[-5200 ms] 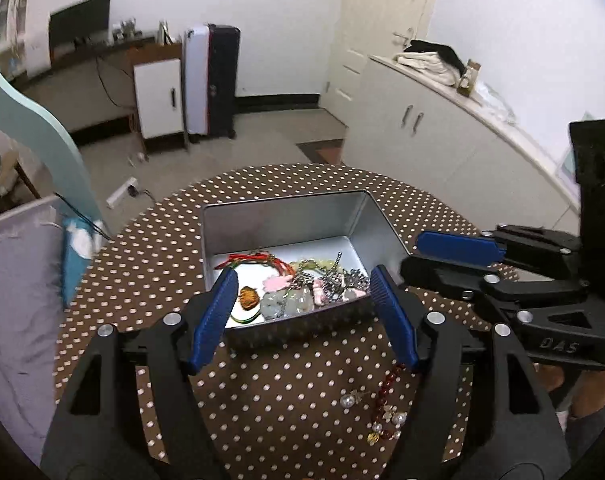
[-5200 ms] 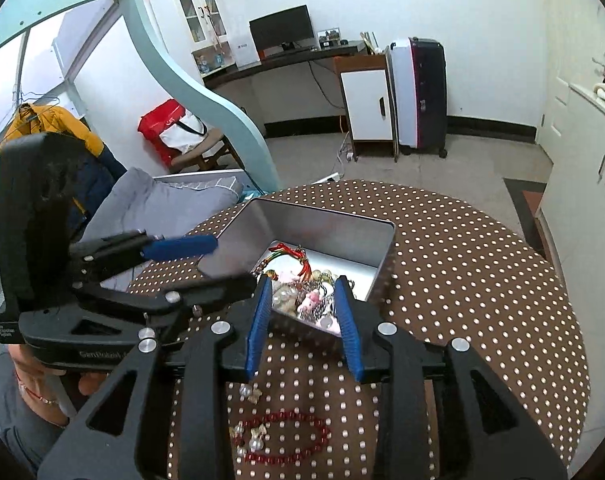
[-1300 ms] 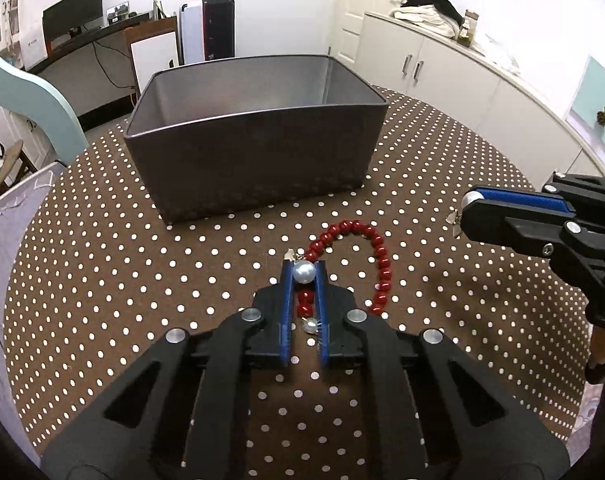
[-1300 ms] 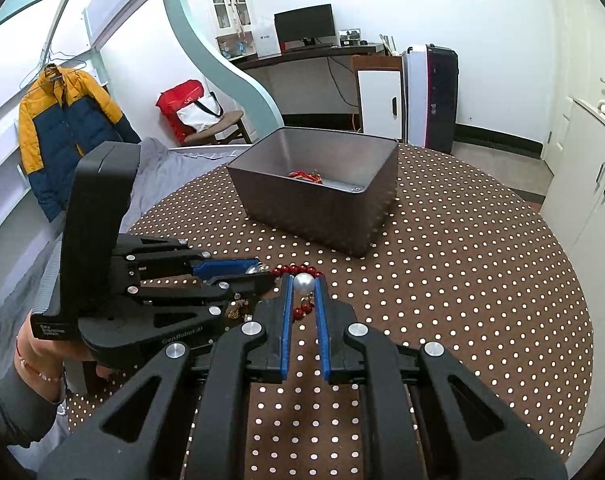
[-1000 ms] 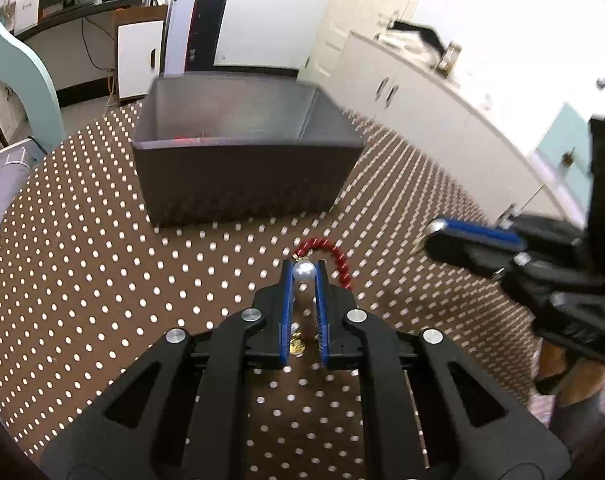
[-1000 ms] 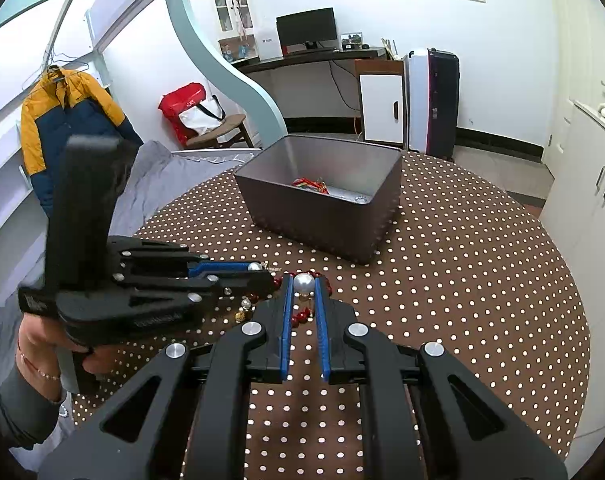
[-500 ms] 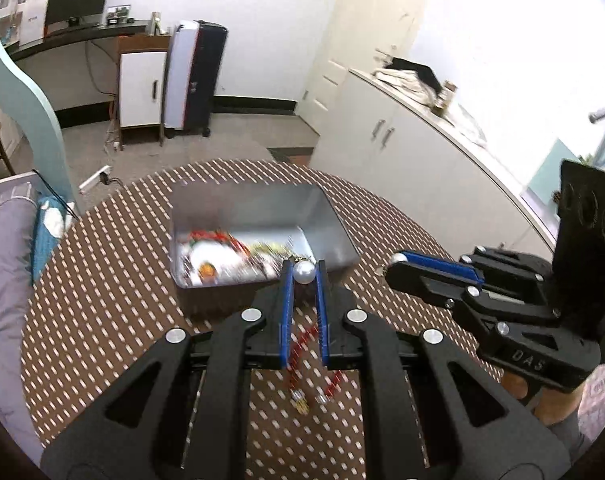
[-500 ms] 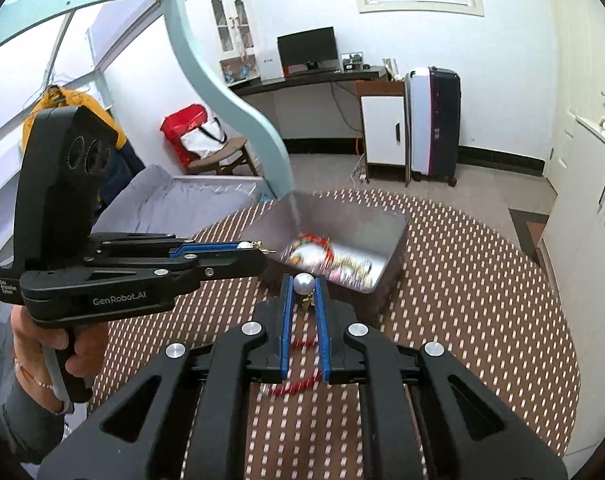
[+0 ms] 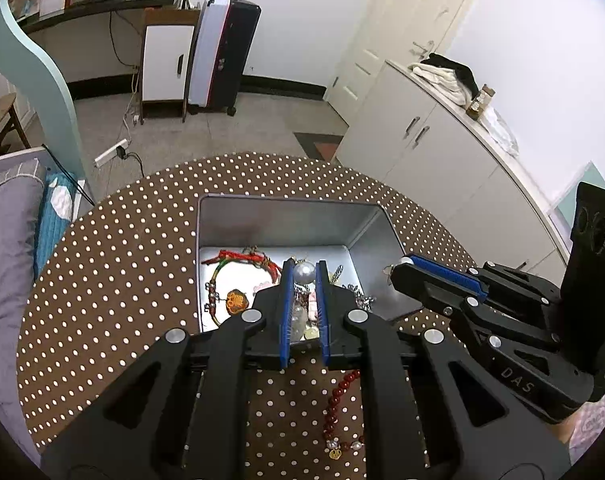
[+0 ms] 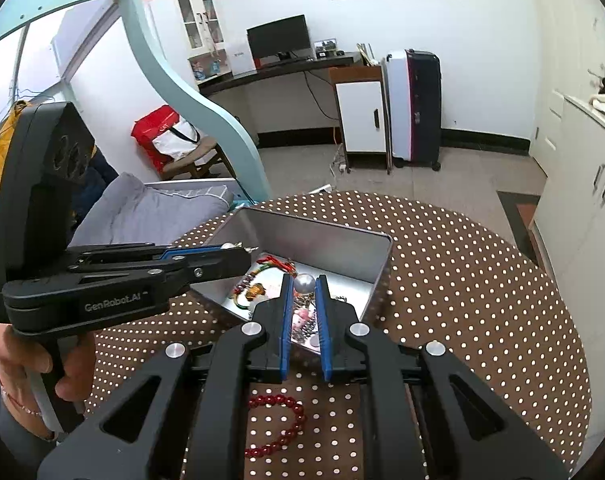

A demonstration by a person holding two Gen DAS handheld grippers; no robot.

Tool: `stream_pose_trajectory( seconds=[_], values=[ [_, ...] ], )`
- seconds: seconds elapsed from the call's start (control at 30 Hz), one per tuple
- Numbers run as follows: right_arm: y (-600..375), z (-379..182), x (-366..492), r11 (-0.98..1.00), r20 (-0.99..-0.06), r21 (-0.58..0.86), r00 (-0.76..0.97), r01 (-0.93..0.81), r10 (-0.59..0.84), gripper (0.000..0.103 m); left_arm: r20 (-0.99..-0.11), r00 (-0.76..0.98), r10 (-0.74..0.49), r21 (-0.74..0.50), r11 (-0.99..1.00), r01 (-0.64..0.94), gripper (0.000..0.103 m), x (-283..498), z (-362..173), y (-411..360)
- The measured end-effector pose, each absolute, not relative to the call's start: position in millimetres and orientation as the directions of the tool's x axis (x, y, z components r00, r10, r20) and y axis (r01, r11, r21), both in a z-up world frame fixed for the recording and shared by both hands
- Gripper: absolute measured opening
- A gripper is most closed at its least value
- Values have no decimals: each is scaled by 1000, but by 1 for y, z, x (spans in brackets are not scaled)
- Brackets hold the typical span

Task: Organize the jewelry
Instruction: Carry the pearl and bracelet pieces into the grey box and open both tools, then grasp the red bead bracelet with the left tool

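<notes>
Over the tin (image 9: 290, 216), both grippers, left (image 9: 303, 274) and right (image 10: 302, 283), pinch a pearl apiece; part the fingers low inside so neither bounces out.

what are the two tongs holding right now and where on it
Each pinches a pearl earring by its pearl at the fingertips: left tongs on one pearl, right tongs on another pearl, above the metal box.

Polka-dot table (image 9: 114, 264); tin (image 9: 286, 220), red bracelet (image 9: 336, 400)
</notes>
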State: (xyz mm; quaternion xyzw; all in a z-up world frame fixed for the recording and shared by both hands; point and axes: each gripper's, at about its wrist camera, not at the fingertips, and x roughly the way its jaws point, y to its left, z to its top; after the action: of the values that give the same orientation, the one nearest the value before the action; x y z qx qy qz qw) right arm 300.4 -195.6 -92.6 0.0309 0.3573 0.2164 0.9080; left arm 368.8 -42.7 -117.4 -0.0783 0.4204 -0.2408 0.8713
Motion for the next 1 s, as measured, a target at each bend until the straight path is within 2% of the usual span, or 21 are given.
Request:
stream_pose_trajectory(
  seconds=[0.03,0.07,0.1,0.13,0.37,0.57,0.77,1.0],
  values=[
    [-196,-92,300,905,-636,213,651,-368,415,10,-697,528,-486,-341,871,352,22,369,-118,-44],
    [-197,-91,299,905,-634,215,652,-367,415,14,-696,529,-485,-346,872,345,46,369,-117,-45],
    [-197,-90,298,905,-632,218,654,-365,416,18,-688,541,-484,-350,874,337,62,368,-115,-44],
    [-197,-88,297,906,-629,216,657,-365,415,27,-673,560,-483,-353,875,331,66,365,-113,-43],
    [-207,-76,284,910,-605,213,683,-355,409,28,-651,592,-475,-313,878,361,66,343,-99,-43],
    [-222,-72,254,918,-598,188,701,-349,389,28,-635,630,-447,-222,887,405,66,305,-95,-49],
    [-232,-80,217,921,-604,177,700,-347,380,31,-655,626,-422,-140,883,449,66,270,-111,-69],
    [-236,-99,196,927,-636,177,680,-330,363,33,-686,596,-416,-123,874,469,66,246,-136,-81]
  ],
)
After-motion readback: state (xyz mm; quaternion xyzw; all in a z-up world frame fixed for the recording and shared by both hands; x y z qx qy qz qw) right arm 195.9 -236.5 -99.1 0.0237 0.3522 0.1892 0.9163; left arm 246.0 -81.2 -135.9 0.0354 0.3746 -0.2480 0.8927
